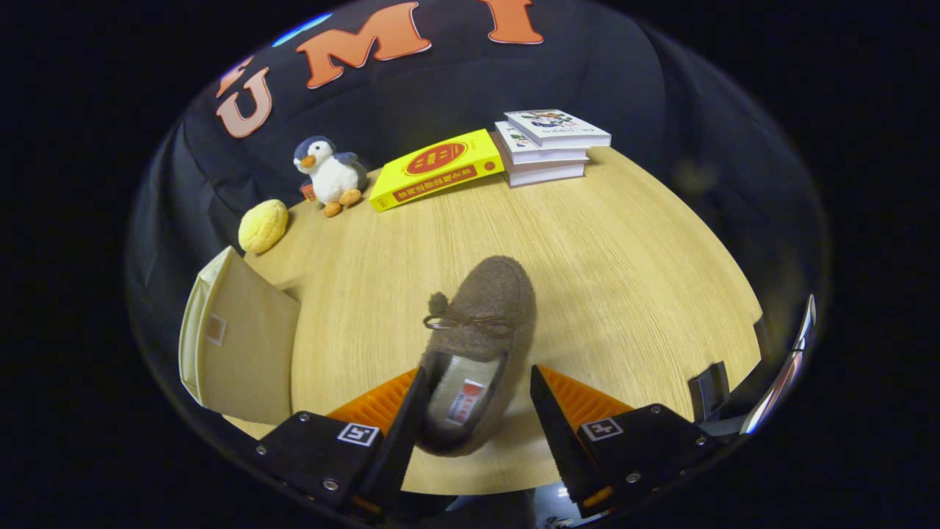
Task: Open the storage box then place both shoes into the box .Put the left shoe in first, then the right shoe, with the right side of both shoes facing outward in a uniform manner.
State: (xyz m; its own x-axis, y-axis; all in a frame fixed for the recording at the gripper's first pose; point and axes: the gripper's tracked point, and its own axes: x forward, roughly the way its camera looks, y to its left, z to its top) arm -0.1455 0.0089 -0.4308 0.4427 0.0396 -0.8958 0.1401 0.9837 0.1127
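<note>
One brown shoe (481, 345) lies heel-first between spread gripper (474, 411) fingers, toe pointing away; fingers wide, right one clear of it; storage box (242, 345) off left.

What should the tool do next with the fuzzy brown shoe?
Probably squeeze shut on the brown shoe. The tool is open with the shoe's heel end between its fingers: the left finger is right at the shoe's side, but the right finger is still apart from it. Once both press, it could be lifted toward the beige storage box beside it.
</note>
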